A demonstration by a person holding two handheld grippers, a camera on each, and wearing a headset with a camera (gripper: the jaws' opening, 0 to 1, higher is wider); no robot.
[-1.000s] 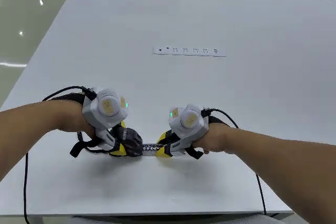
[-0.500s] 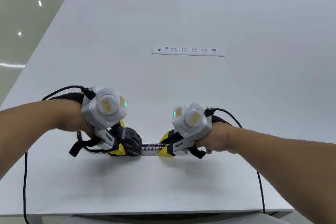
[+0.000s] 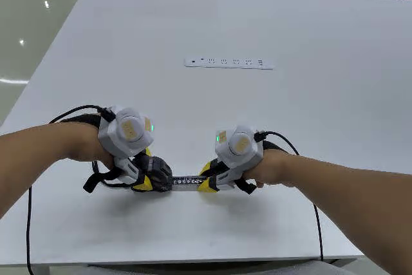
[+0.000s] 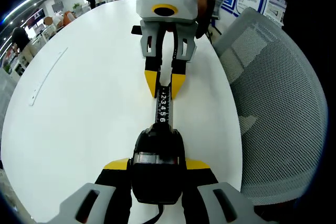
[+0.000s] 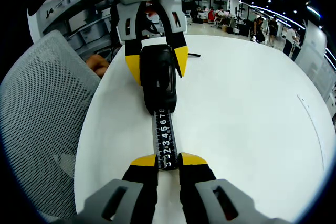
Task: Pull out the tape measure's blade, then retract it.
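The tape measure's blade [image 5: 164, 137] shows the numbers 2 to 7.

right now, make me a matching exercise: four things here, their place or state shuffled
1 left gripper
2 right gripper
3 blade
4 power strip

a lies alone, farther up the table
b shut on the tape measure case
c drawn out a short way between the grippers
d shut on the blade's end

Pairs: 1-b, 2-d, 3-c, 4-a
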